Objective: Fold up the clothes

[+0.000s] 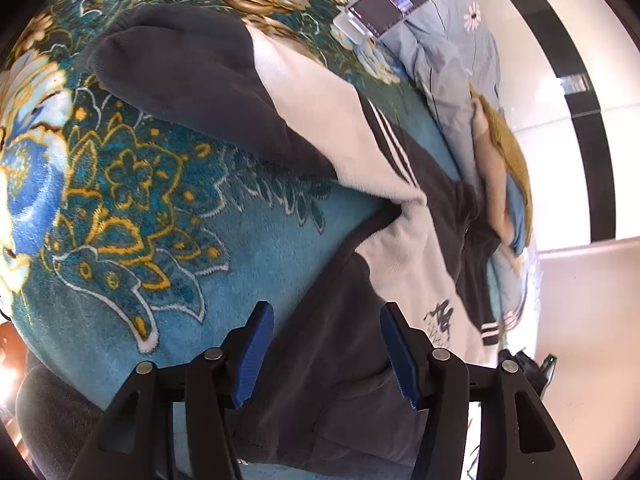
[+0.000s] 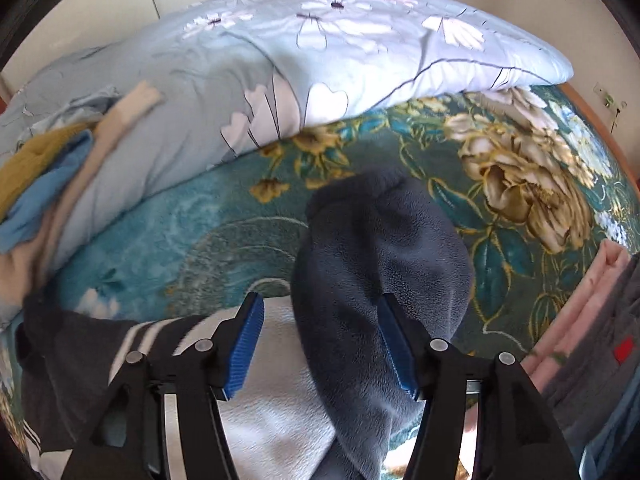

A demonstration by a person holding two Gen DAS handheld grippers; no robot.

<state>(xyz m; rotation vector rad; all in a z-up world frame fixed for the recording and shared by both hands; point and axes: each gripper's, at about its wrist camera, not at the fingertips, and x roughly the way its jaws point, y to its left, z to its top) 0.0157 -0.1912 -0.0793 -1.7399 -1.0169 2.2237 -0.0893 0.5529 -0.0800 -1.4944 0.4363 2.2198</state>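
A dark grey and white fleece jacket (image 1: 340, 152) lies spread on a teal floral blanket (image 1: 140, 208). One dark sleeve (image 1: 180, 80) stretches to the upper left. A white panel with a dark print (image 1: 440, 318) lies at the lower right. My left gripper (image 1: 326, 356) is open over the jacket's dark lower part, with nothing between its blue pads. In the right wrist view the dark sleeve (image 2: 380, 260) runs forward between the open fingers of my right gripper (image 2: 320, 344), over the white panel (image 2: 276, 400). Whether the pads touch the cloth is unclear.
A pale blue floral quilt (image 2: 280, 60) is heaped at the far side of the bed. Folded mustard, blue and beige clothes (image 2: 48, 184) lie on it. A phone (image 1: 386, 8) rests on the quilt. Pink and grey clothes (image 2: 600, 320) lie at the right.
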